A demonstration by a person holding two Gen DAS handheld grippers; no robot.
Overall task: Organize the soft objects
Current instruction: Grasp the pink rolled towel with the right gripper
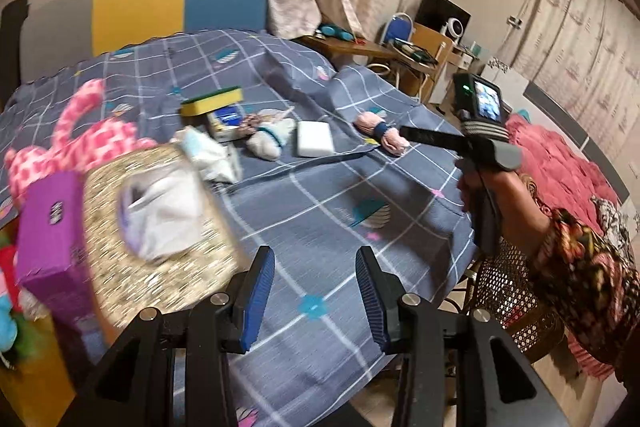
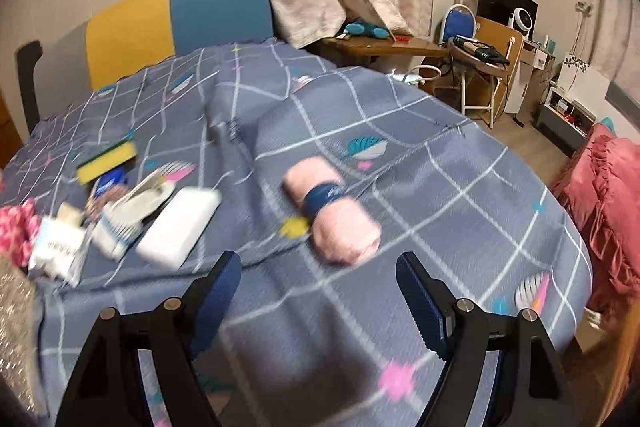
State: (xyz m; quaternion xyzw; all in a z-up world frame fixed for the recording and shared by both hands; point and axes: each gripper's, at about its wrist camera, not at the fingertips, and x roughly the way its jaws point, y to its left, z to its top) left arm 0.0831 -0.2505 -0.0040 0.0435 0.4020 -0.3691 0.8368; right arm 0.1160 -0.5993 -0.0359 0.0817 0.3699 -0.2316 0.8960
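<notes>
Two hand-held grippers were in view, both released and empty; the left hand-held gripper (image 1: 315,297) hovered over the grey checked cloth (image 1: 320,211) covering the bench, its blue pads apart; the right hand-held gripper (image 2: 318,301) was spread wide just short of the pink rolled towel (image 2: 332,213), which lay on the cloth bound by a dark blue band. One woven basket (image 1: 160,227) stood at the left, blurred, holding a crumpled white item (image 1: 164,211); a purple box (image 1: 52,227) stood beside it, touching or nearly so. Loose on the cloth lay a yellow-green sponge (image 1: 212,101), a white block (image 1: 315,139), a white rolled sock (image 1: 270,139) and a pink plush toy (image 1: 80,135).
</notes>
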